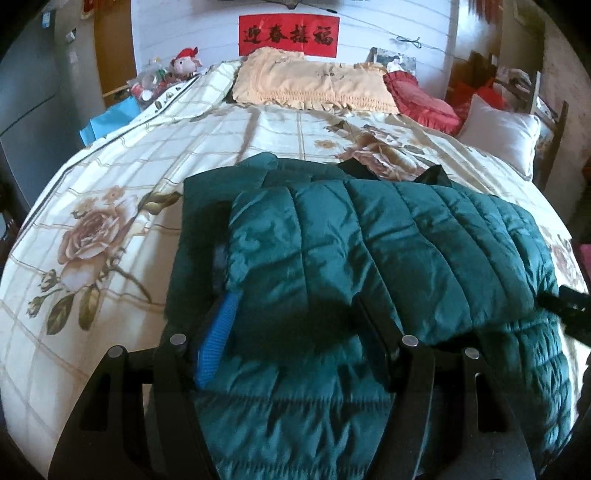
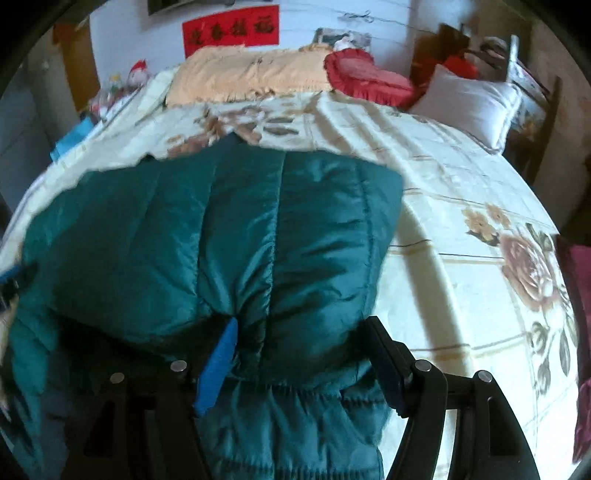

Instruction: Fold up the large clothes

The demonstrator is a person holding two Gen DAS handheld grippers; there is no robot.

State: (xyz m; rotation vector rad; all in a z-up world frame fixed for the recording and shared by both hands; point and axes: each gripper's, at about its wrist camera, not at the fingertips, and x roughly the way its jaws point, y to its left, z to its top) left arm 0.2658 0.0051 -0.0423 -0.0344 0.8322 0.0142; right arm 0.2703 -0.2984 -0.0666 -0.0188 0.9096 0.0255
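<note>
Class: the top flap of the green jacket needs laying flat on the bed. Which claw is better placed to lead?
Neither clearly. The left claw and right claw each grip the jacket at opposite ends, so probably both together.

You have a dark teal quilted puffer jacket [image 1: 369,240] lying on the bed, its shiny stitched panels running across it. A thick upper layer is doubled over the layer beneath, forming a puffy fold near you. Black lining shows at its far edge. It reaches roughly mid-bed.

"迎春接福" on red wall banner [image 1: 289,35]
</note>
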